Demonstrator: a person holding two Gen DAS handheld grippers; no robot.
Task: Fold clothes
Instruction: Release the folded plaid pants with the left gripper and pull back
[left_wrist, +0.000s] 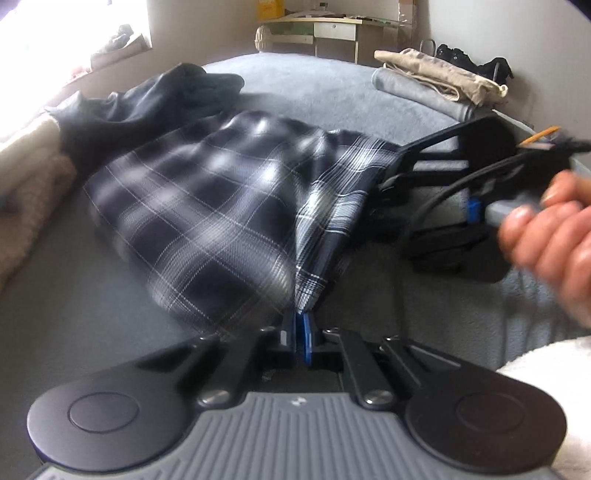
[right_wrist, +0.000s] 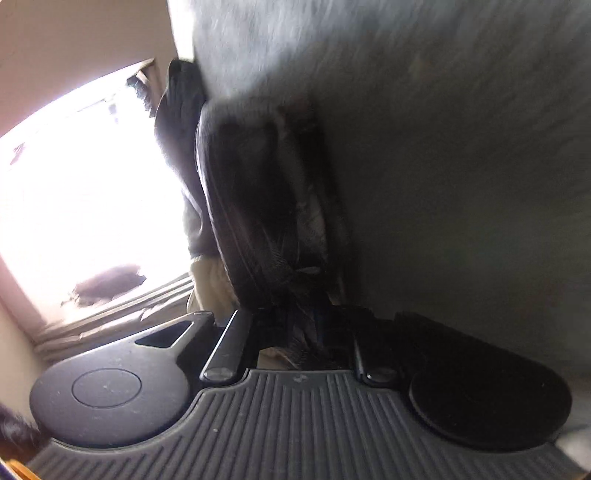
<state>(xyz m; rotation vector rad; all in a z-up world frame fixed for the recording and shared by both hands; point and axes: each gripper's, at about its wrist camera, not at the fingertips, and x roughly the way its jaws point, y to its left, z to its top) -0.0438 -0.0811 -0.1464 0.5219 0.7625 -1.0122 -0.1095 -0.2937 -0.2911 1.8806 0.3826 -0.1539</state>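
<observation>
Both grippers' tips buried in plaid cloth (left_wrist: 207, 206).

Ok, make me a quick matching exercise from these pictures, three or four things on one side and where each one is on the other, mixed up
Things:
1. plaid shirt
2. beige folded clothes
3. dark jacket
4. desk

Places:
A. far right on the bed
B. against the back wall
C. pinched in the left gripper
D. bunched up behind the plaid cloth, near the window

Pairs: 1-C, 2-A, 3-D, 4-B
</observation>
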